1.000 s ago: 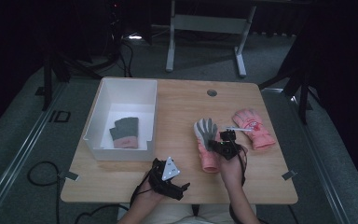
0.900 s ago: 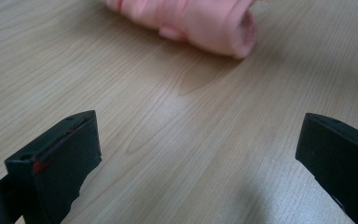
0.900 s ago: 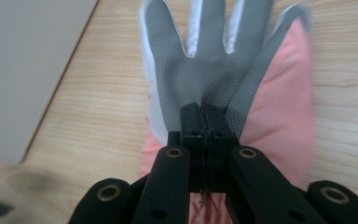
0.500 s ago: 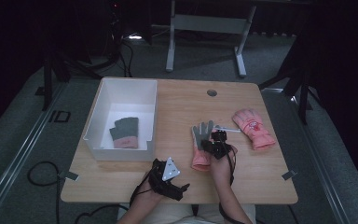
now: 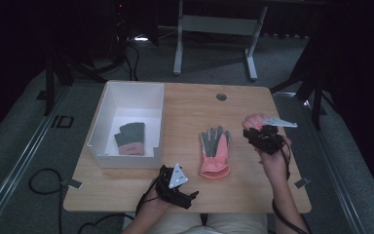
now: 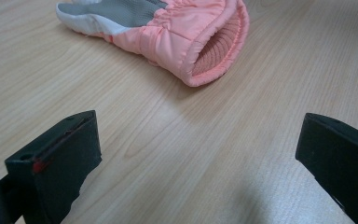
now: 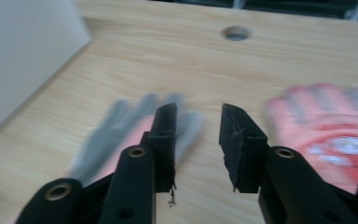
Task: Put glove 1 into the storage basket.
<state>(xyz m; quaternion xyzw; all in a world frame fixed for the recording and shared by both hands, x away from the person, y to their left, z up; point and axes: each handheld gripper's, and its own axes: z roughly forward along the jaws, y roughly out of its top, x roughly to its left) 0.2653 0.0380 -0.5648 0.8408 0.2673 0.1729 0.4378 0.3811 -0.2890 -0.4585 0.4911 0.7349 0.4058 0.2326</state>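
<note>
On the table (image 5: 185,112) we see one white bin (image 5: 108,105) at the left edge holding one glove. Two pink gloves lie outside it: the middle glove (image 5: 215,152), fingers toward the far edge, and the right-edge glove (image 5: 254,120) just beyond our right hand-held gripper (image 5: 258,138), whose jaws have just been opening, empty. The left hand-held gripper (image 5: 187,197) sits apart at the near edge
</note>
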